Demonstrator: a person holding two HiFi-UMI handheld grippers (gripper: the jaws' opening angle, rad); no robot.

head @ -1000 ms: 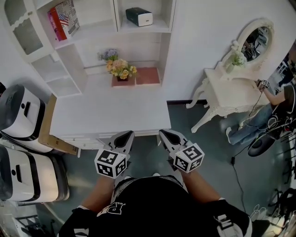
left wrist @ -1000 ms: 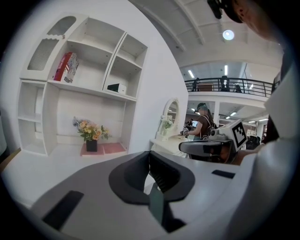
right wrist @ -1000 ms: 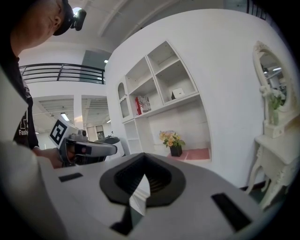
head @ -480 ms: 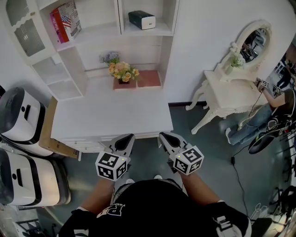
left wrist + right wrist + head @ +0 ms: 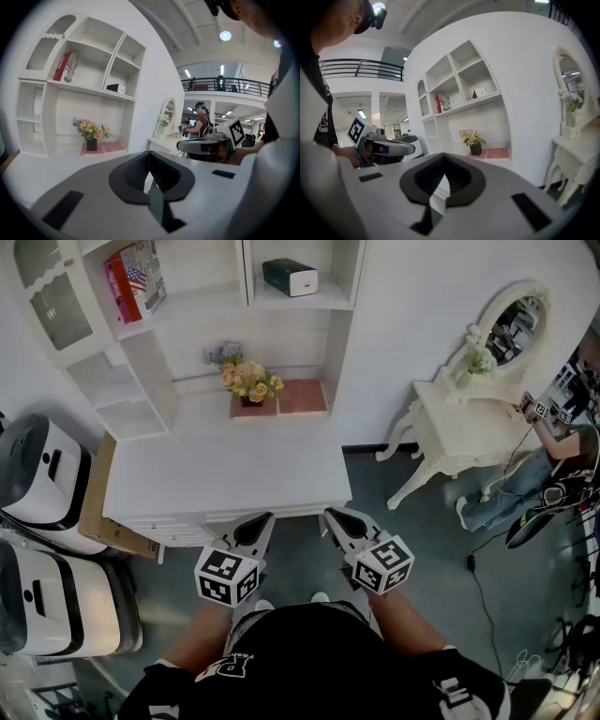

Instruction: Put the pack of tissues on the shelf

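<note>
At the far left two white machines (image 5: pixel 42 474) stand on the floor, with a piece of cardboard (image 5: pixel 97 507) between them and the white desk (image 5: pixel 225 470). Over the back of the desk rises the white shelf unit (image 5: pixel 150 371). Red books (image 5: pixel 131 282) lean in its upper left compartment. The pack of tissues (image 5: pixel 288 277), dark with a white end, lies on the board of the upper right compartment, well apart from both tongs. Below, a pot of flowers (image 5: pixel 248 382) stands on the left of two pink mats (image 5: pixel 302 395). Just before the desk's front edge the person holds the left gripper (image 5: pixel 259 518) and the right gripper (image 5: pixel 334 516) side by side, each with its jaws pressed together on nothing. Further right stands a white dressing table (image 5: pixel 469 432) with an oval mirror (image 5: pixel 517 320), and another person (image 5: pixel 553 465) is beside it at the far right
</note>
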